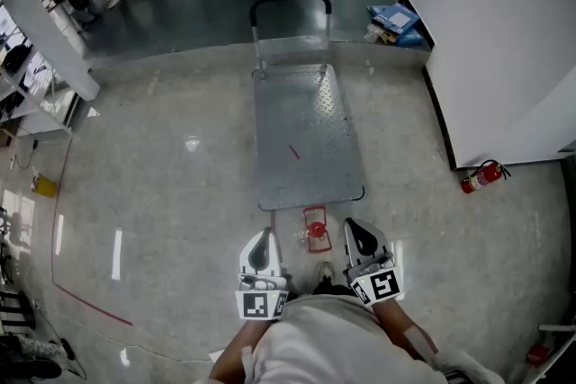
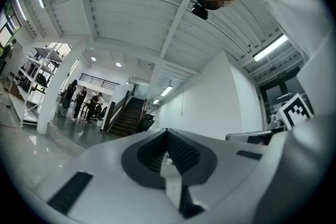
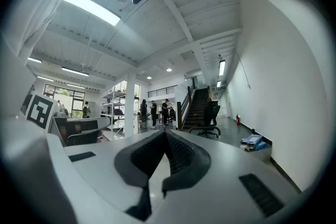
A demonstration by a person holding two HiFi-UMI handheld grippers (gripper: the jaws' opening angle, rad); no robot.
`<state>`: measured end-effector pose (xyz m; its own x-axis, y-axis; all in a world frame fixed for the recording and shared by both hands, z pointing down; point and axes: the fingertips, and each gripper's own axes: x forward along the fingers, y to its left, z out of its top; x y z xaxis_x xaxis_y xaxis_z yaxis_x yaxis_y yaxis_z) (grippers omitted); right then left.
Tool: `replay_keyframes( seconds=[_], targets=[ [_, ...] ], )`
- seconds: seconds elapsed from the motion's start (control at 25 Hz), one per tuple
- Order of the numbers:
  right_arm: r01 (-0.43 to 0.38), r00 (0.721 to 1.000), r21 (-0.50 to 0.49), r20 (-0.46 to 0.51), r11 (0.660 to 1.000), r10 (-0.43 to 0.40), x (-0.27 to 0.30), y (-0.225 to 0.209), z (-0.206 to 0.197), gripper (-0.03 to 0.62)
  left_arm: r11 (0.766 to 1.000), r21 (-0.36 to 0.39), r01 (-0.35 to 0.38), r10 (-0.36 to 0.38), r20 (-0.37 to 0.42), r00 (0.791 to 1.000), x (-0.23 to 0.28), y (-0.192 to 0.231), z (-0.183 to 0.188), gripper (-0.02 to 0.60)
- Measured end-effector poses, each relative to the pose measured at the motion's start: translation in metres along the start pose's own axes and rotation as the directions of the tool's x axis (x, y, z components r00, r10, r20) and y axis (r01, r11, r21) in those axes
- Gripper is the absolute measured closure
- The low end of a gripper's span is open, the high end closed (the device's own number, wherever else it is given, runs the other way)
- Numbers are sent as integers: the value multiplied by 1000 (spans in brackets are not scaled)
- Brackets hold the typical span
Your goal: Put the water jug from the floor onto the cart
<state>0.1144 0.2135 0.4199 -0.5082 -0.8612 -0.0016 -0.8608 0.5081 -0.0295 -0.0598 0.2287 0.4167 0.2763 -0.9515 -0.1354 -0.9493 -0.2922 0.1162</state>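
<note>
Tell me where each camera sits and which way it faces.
Head view: on the person's head, looking steeply down at cart, water jug; left gripper, right gripper and torso show.
Left gripper view: on that gripper, facing along its shut jaws toward the staircase; a sleeve shows.
Right gripper view: likewise, past shut jaws toward the white wall.
Shared: both gripper views see the staircase.
</note>
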Motion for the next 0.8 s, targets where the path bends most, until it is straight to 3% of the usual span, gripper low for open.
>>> replay_keyframes(
  seconds=[0.52, 0.8],
  targets=[
    [0, 1000, -8, -15, 1000, -1, 2, 1, -5, 583, 1000, 1, 0, 0, 2, 1000, 0, 2, 0, 578],
    [44, 985, -20, -165, 999, -46, 18, -12, -50, 582, 1000, 26, 5, -6, 18, 1000, -2, 4, 6, 578]
  ],
)
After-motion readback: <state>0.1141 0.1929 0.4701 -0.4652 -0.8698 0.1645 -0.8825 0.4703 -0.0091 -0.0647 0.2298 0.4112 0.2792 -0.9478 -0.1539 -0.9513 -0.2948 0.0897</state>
